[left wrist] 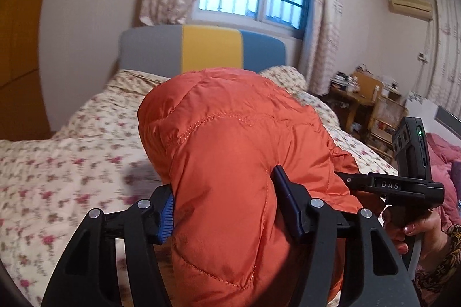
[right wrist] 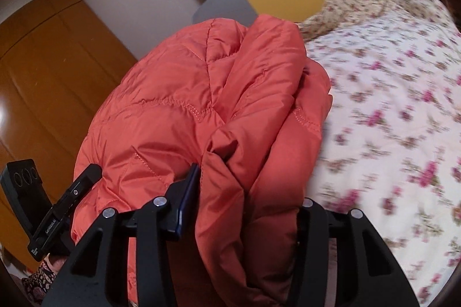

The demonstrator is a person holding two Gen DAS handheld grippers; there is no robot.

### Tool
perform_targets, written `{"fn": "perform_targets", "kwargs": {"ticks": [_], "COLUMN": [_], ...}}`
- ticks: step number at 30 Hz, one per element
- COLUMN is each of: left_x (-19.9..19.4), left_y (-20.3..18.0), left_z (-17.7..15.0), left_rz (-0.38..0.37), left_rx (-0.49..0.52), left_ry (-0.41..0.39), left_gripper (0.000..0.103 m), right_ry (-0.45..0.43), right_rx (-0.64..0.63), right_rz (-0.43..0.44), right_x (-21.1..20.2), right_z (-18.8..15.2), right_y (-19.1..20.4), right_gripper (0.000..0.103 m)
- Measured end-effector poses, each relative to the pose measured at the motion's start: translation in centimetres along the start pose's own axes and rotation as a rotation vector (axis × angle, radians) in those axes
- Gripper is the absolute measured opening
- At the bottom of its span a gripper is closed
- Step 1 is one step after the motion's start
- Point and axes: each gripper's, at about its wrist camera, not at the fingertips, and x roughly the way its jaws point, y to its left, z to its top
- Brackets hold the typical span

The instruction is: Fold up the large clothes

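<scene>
The orange quilted puffer jacket (left wrist: 230, 157) bulges thickly between both sets of jaws, hiding most of what lies ahead. The left gripper (left wrist: 227, 206) is clamped partway on a padded fold; the right gripper (right wrist: 247, 206) likewise, its right pad buried in fabric. Beyond, the floral bed (left wrist: 72, 163) is blurred.
</scene>
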Motion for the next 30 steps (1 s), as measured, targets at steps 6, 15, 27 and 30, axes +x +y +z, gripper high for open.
{"fn": "perform_targets", "kwargs": {"ticks": [6, 15, 27, 30], "left_x": [-3.0, -6.5, -6.3, -5.9], "left_y": [5.1, 13.0, 16.5, 15.7], "left_z": [-0.8, -4.1, -8.6, -8.8], "left_rz": [0.094, 0.247, 0.339, 0.344], "left_rx": [-0.065, -0.197, -0.316, -0.296], "left_ry": [-0.049, -0.052, 0.031, 0.043], "left_gripper": [0.06, 0.06, 0.076, 0.077], "right_ry": [0.06, 0.171, 0.191, 0.185], "right_rx": [-0.105, -0.218, -0.249, -0.229], "right_rz": [0.04, 0.072, -0.048, -0.112], "right_x": [6.0, 14.8, 19.0, 17.8], "right_z": [0.0, -2.8, -4.8, -5.3], "right_y": [6.0, 13.5, 13.3, 11.9], "right_gripper": [0.047, 0.047, 0.058, 0.058]}}
